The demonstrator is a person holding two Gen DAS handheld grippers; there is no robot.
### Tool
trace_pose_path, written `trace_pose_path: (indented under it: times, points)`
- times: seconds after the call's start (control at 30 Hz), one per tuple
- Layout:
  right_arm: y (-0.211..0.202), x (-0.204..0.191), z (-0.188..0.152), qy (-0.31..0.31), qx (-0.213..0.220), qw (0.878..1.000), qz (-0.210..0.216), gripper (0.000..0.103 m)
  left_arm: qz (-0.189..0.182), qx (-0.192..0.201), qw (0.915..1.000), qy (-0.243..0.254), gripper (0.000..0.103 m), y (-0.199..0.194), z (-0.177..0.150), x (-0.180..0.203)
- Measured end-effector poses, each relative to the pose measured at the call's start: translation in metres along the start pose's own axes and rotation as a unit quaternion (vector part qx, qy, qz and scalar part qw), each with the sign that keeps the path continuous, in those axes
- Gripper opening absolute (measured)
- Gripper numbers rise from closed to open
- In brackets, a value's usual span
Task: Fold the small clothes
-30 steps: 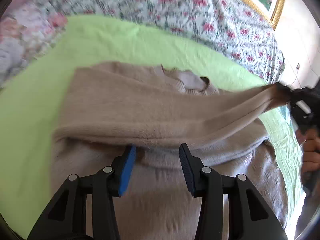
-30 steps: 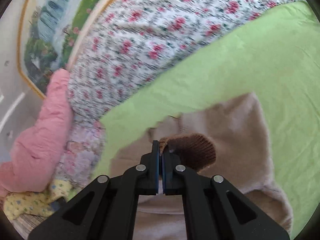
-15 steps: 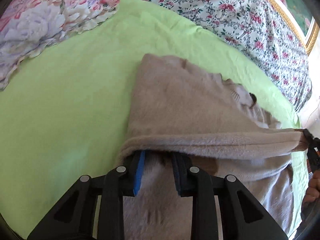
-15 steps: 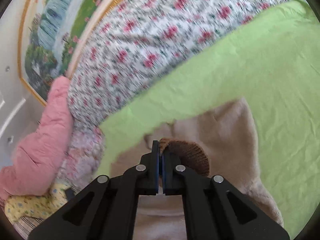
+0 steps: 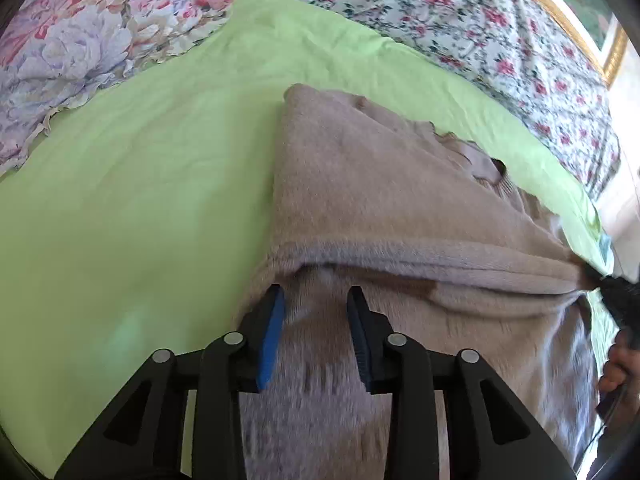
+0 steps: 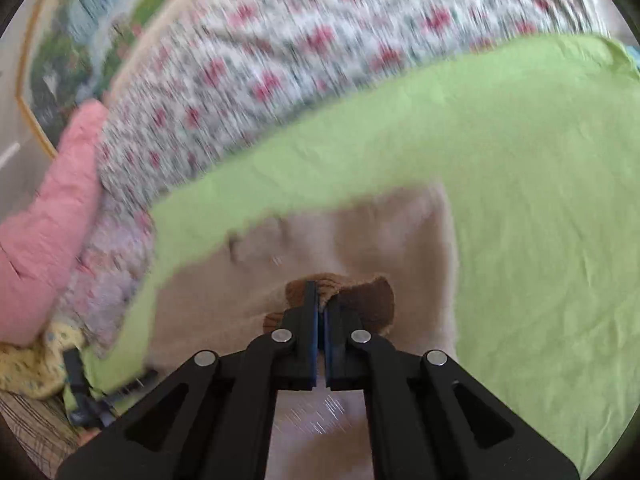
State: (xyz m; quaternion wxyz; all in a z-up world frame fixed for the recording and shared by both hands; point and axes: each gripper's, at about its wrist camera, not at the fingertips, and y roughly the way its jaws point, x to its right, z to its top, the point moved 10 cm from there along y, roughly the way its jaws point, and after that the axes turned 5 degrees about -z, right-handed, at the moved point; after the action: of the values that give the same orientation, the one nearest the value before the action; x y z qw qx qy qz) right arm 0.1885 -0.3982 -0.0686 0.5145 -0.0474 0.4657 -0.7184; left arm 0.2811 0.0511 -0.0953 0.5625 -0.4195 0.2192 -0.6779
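Beige sweater flat on green sheet. Our left claw opening, fabric below, nothing pinched. Our right claw clamped on brown sleeve cuff, sleeve stretched across sweater.

Bright daylight; right view motion-blurred, fisheye edges dark.

Brown cuff between closed jaws
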Motion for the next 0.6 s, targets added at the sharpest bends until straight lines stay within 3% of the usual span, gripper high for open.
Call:
trace_pose_path:
  times: [0.1,0.27,0.43,0.6]
  points:
    - [0.002,0.019,-0.021,0.016,-0.025,0.999,-0.019,0.004,-0.011,-0.007,0.9996,0.025,0.043,-0.015,-0.01,0.007]
    - [-0.02,0.031,-0.029,0.029,-0.017,0.999,-0.032,0.004,-0.02,0.0,0.9988,0.045,0.056,-0.042,-0.017,0.01]
    - [-0.024,-0.001,-0.02,0.002,-0.006,1.0,-0.007,0.004,-0.024,0.002,0.9997,0.006,0.062,-0.045,-0.005,0.0]
    - [0.003,-0.037,-0.013,-0.028,-0.018,0.999,0.017,0.004,-0.031,-0.001,0.9988,-0.038,0.067,-0.02,0.027,-0.007]
